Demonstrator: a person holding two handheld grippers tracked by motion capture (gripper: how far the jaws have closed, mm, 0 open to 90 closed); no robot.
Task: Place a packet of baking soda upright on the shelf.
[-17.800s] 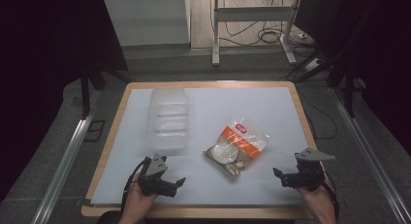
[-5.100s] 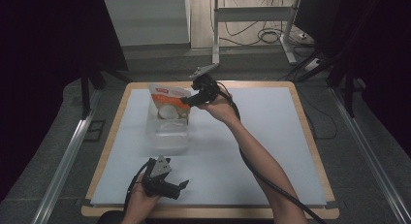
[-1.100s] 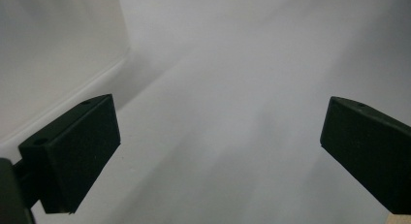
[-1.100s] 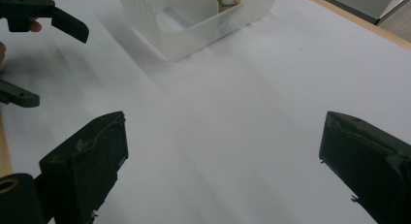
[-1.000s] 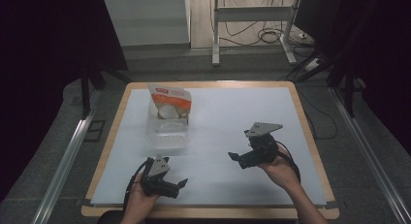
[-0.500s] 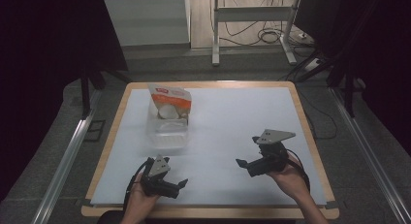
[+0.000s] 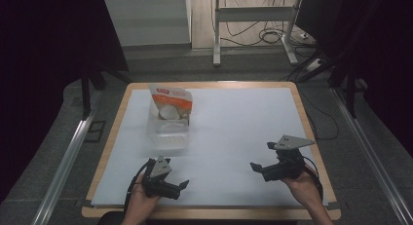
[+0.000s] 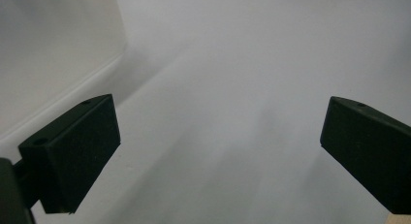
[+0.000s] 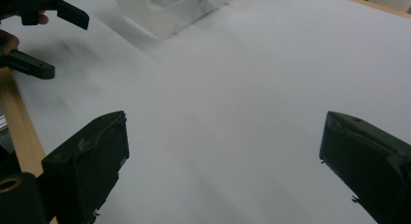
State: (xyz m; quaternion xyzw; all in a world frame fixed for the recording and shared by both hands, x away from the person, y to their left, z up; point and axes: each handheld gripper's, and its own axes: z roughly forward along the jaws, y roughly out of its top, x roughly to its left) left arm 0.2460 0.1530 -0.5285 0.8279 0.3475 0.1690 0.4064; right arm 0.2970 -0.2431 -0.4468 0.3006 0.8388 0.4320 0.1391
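Observation:
A clear plastic container (image 7: 168, 132) sits on the white sheet at the table's left. A snack bag (image 7: 171, 102) with an orange top stands upright in its far end. My left gripper (image 7: 181, 190) rests near the front edge, below the container; its jaws stand wide apart over bare sheet, and the left gripper (image 8: 218, 151) holds nothing. At the front right, my right gripper (image 7: 257, 170) points left, open and empty. Past the right gripper (image 9: 223, 156) in its own view I see the container (image 9: 174, 6) and the other hand's gripper (image 9: 43, 15).
The white sheet (image 7: 243, 122) covers a table with a wooden rim (image 7: 311, 137). Metal rails (image 7: 63, 161) run along both sides of the table. Beyond the far edge stand a desk frame and cables (image 7: 263, 35) on the floor.
The bag, which lay flat mid-table, was carried by my right gripper into the container. In the last second the right gripper has drawn back toward the front right. The left gripper has stayed put.

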